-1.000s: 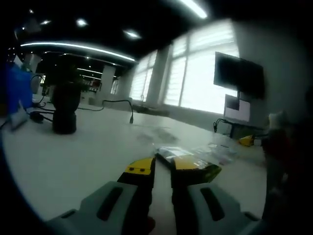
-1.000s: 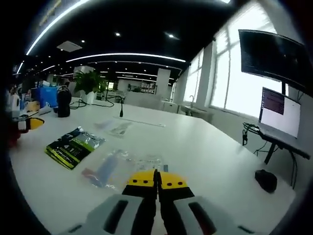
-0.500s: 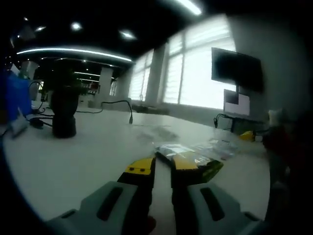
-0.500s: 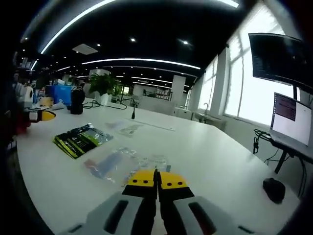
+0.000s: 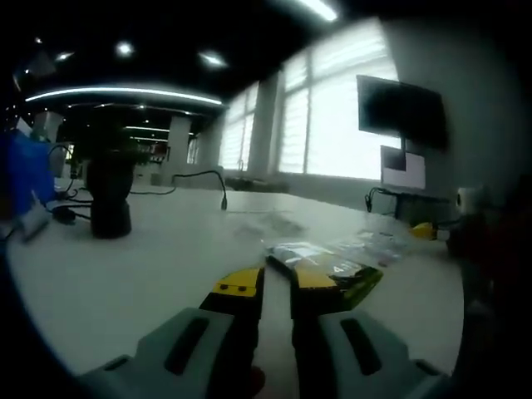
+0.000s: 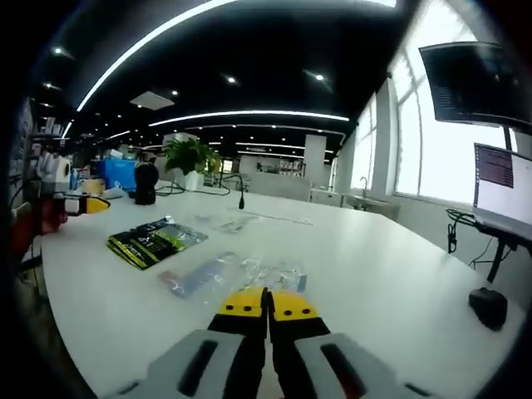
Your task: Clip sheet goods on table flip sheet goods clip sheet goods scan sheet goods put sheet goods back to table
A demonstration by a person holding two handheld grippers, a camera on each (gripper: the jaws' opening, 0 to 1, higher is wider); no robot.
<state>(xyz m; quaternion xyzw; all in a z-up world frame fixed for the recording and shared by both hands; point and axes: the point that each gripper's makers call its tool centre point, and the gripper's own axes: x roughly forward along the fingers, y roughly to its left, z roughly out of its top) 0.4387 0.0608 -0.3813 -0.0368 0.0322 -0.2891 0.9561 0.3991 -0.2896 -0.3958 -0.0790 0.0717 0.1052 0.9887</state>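
A black and yellow-green sheet packet [image 5: 332,270] lies flat on the white table [image 5: 150,266], just beyond my left gripper [image 5: 275,283]. Its jaws stand a little apart with bare table between them. In the right gripper view the same packet [image 6: 154,241] lies to the left. A clear packet with a blue item [image 6: 204,274] and more clear packets [image 6: 278,274] lie just ahead of my right gripper [image 6: 268,303], whose yellow tips press together on nothing. The left gripper [image 6: 83,204] shows at the far left edge, and the right gripper [image 5: 426,232] at the right.
A black cylinder [image 5: 110,199], a cable [image 5: 199,176] and a blue box [image 5: 25,166] stand at the table's far end, with a plant [image 6: 191,154] behind. Another clear packet [image 6: 229,223] lies farther off. A mouse [image 6: 490,307], a monitor [image 6: 507,179] and a wall screen [image 5: 401,112] are to the right.
Both views have shifted slightly with the hands; the right gripper view now sits lower and closer to the table. The packets lie where they were, and neither gripper's jaws changed.
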